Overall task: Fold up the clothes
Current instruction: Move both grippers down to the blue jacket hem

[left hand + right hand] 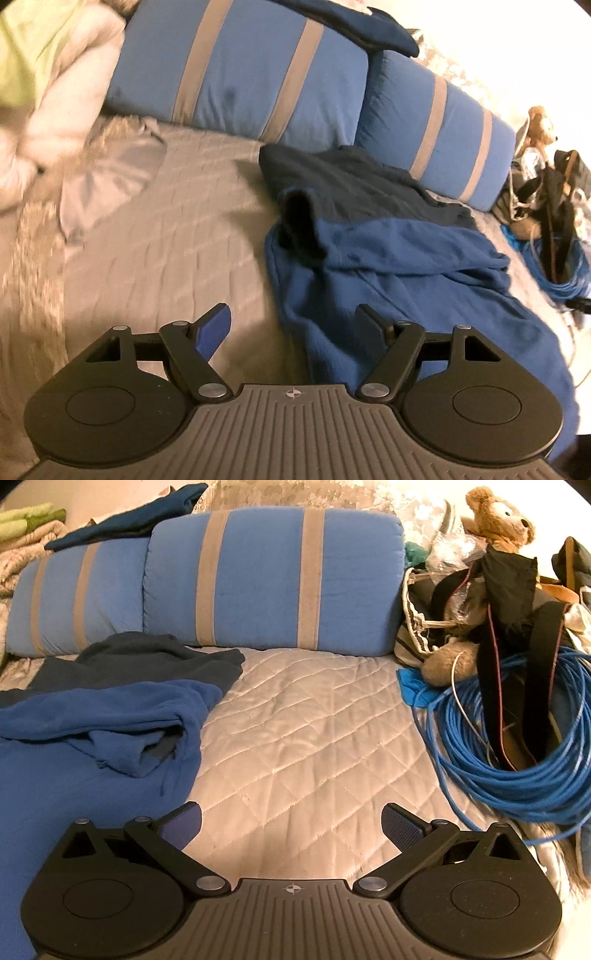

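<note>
Below, left tongs [291,328] spread wide over blue garment [399,266] (crumpled, centre right), right tongs [291,827] likewise spread, over quilted bed [314,720].

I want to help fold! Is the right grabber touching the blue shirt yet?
Apart. The right wrist view shows the right gripper open over bare quilt, with the blue shirt off to its left.

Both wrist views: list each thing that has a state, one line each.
Left gripper: open, empty, above the garment's edge.
Right gripper: open, empty, over bare quilt.
Blue garment: crumpled, unfolded, flat on the quilt.
Dark garment: rumpled, partly under the blue one.
Cable: coiled.
Pillows: propped side by side.
Teddy bear: upright amid clutter.
</note>
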### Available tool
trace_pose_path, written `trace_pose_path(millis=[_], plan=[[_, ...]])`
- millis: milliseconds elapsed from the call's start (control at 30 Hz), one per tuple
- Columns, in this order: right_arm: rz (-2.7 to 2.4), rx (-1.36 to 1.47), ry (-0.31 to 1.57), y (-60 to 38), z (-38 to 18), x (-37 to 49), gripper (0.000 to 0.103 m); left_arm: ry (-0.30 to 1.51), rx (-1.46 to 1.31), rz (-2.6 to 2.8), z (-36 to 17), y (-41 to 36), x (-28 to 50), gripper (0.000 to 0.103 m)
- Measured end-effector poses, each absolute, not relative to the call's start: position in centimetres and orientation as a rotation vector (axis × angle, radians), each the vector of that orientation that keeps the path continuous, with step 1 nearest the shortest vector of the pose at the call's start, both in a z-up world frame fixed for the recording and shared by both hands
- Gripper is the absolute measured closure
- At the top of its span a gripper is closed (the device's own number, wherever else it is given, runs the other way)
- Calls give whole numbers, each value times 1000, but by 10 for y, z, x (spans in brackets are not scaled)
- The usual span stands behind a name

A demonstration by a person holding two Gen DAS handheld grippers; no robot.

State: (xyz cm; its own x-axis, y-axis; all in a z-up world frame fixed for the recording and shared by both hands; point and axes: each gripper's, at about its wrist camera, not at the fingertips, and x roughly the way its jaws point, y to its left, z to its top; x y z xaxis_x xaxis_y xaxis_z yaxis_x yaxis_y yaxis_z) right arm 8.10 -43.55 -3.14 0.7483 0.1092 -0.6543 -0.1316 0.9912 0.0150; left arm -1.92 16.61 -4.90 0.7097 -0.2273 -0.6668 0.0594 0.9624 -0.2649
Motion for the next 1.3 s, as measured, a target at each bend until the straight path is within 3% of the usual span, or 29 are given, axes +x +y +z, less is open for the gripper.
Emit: trace_pose_path(millis=[533, 767, 1033, 1300], plan=[[236, 25, 720, -409, -28, 90, 0, 737, -262, -85, -27, 178, -109, 29], [241, 50, 706, -409, -29, 78, 1, 834, -372, -176, -72, 183, -97, 29], [246, 78, 690, -409, -31, 65, 1, 867, -703, -414, -135, 201, -74, 30], [194, 131, 718, -444, -39, 15, 1, 908, -853, -611, -167, 186, -61, 31]])
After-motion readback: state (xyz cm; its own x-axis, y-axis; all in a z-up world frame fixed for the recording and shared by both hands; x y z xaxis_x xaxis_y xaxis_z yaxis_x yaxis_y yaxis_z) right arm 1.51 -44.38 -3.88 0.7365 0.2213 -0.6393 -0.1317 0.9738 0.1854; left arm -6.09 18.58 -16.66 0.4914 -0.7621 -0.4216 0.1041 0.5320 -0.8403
